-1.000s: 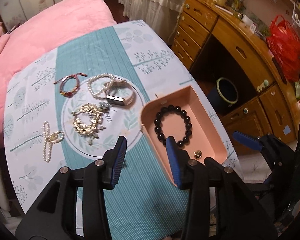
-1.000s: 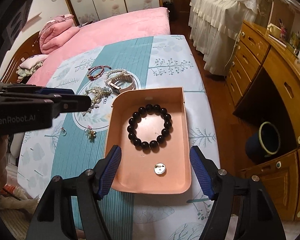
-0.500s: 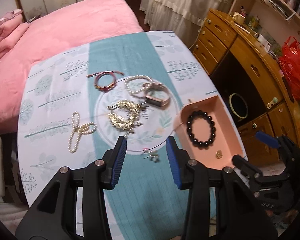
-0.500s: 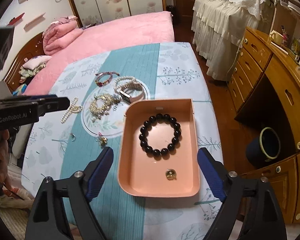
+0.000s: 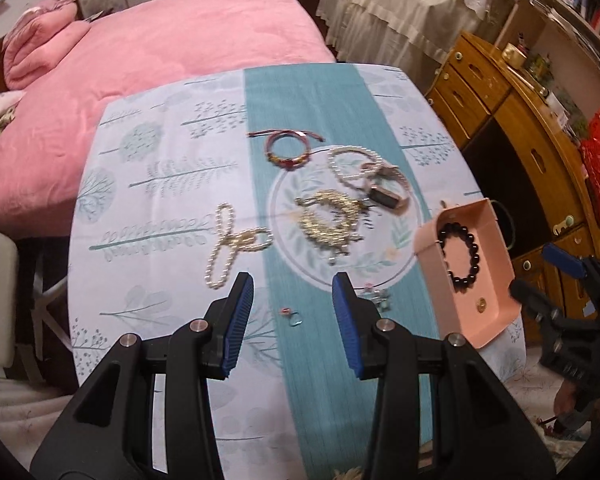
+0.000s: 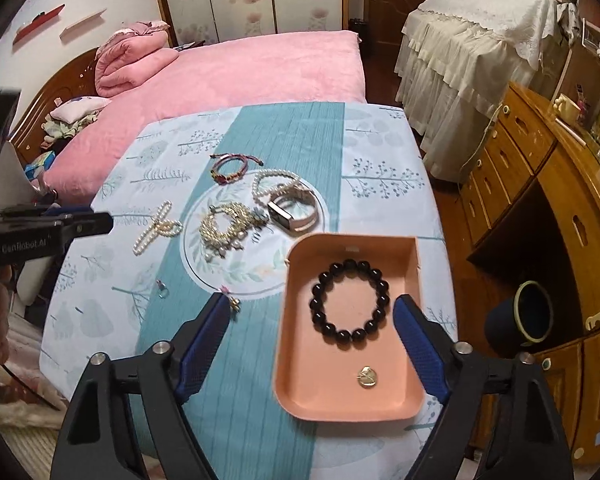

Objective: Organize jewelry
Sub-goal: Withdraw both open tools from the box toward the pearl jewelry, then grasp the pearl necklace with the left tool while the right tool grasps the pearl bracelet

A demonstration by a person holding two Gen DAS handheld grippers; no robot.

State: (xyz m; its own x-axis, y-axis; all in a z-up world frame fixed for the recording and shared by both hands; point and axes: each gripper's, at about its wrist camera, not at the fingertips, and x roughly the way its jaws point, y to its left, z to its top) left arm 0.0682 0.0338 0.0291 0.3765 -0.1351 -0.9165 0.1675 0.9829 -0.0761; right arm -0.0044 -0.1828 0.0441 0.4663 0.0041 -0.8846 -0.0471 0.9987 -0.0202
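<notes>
Left wrist view: the left gripper (image 5: pixel 293 312) hangs half open and empty above a small ring (image 5: pixel 291 317) on the teal-and-white tablecloth (image 5: pixel 168 184).

Right wrist view: the right gripper (image 6: pixel 314 342) gapes wide, empty, over a salmon-pink plastic tray (image 6: pixel 300 372) holding a black beaded bracelet (image 6: pixel 350 304).

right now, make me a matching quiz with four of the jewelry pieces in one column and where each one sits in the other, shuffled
Things:
1. black round-bead bracelet
2. red braided cord bracelet
3. white pearl hair clip
4. small gold round charm

Places:
A. on the tablecloth, farthest toward the pink bed
B. in the pink tray, near end
C. on the tablecloth, left of the gold chain pile
D. in the pink tray, middle

Pairs: 1-D, 2-A, 3-C, 4-B
</notes>
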